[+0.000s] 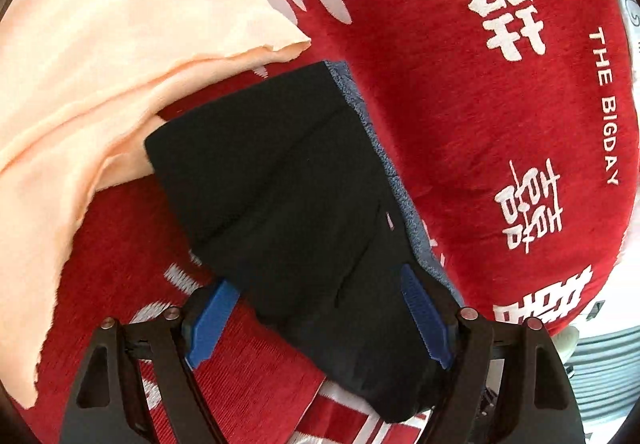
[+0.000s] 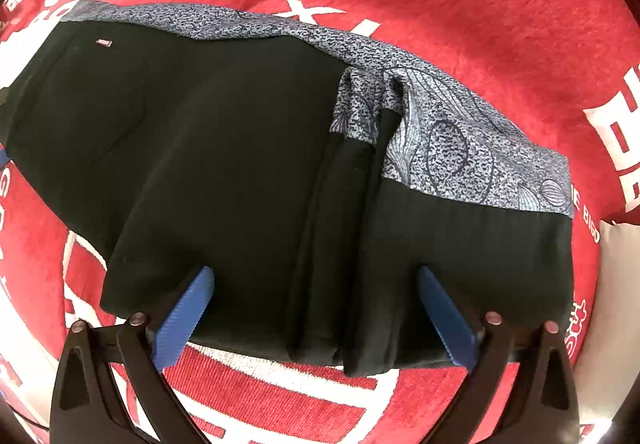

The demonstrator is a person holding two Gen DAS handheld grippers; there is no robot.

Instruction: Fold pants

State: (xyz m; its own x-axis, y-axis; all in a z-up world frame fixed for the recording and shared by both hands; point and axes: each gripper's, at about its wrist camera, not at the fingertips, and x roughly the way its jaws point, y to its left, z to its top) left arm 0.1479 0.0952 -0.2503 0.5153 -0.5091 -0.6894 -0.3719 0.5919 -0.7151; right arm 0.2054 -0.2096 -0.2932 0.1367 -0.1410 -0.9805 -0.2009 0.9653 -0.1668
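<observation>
Across a red plush cloth with white woven characters (image 1: 420, 92), the folded black pants (image 1: 280, 184) are laid out as a compact bundle. Beneath them a blue-grey patterned garment (image 1: 376, 148) is seen, its edge showing along the far side of the black fabric. A pale peach fabric sheet (image 1: 100, 64) is spread at the upper left of the left wrist view, and one corner of the pants is tucked just under its rim.

The left gripper (image 1: 320, 318) is held wide, with its blue ribbed pads (image 1: 424, 316) set apart on either side of the near end of the bundle. One pad is seen beside the left edge of the pants and the other lies against the right edge; no squeeze of the cloth is shown, so the jaws are read as standing apart.

From the right wrist view, the pants (image 2: 240, 164) are seen broadside, with the speckled blue-grey garment (image 2: 460, 140) lining their far edge and one small fold of it turned up over the black. The right gripper (image 2: 316, 318) is likewise spread wide, its blue pads (image 2: 184, 316) resting at the near hem with a thick pleat of black fabric between them, not pinched.
</observation>
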